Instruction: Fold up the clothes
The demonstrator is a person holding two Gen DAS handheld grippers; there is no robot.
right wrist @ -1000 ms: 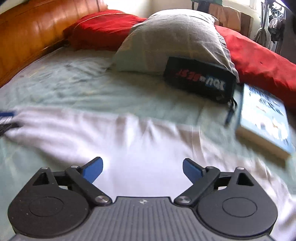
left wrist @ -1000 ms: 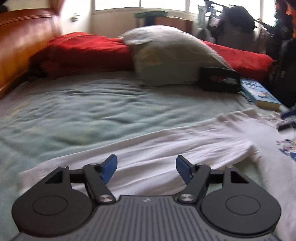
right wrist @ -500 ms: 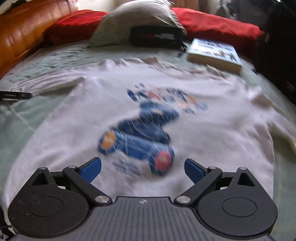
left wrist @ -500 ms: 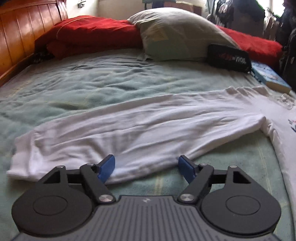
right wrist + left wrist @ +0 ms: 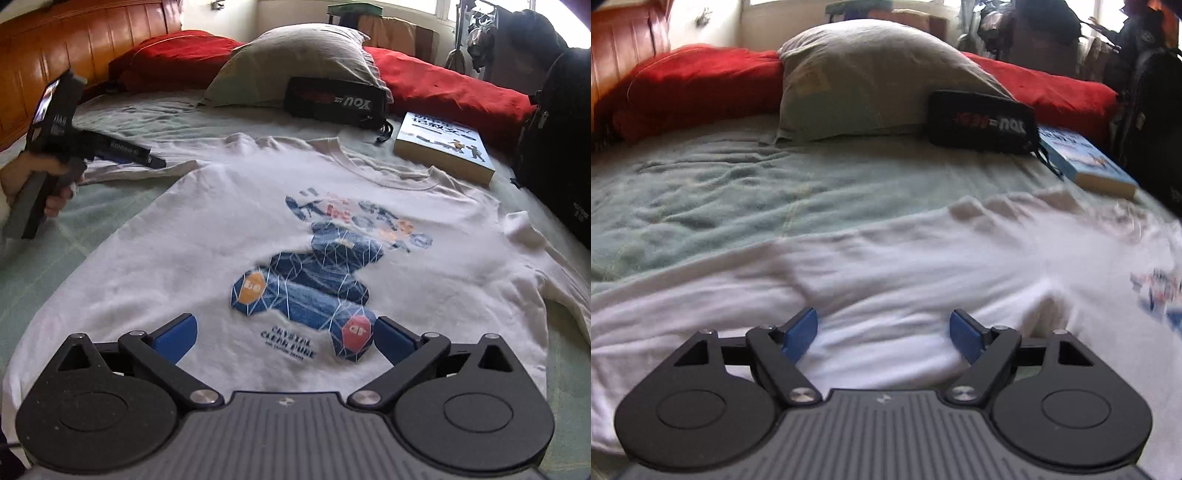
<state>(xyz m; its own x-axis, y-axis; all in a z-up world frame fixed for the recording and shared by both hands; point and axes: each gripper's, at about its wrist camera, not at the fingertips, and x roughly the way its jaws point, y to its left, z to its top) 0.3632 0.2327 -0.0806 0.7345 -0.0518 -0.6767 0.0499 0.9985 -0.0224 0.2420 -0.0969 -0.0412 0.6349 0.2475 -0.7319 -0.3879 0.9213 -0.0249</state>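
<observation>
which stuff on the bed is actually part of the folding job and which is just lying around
Part of the job:
white shirt, spread flat, print up
left gripper, jaws opening over the sleeve, nothing between them
right gripper, jaws opening above the hem, nothing between them

Just lying about:
book
black pouch
grey pillow
red pillows

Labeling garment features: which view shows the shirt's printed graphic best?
Right wrist: the blue graphic on the white sweatshirt lies whole and centred. Left wrist catches only a blurred sliver at its right edge, past the sleeve.

Soft white cotton sweatshirt (image 5: 221,236) on rumpled green bedspread (image 5: 738,192), glossy wooden headboard (image 5: 92,40)
</observation>
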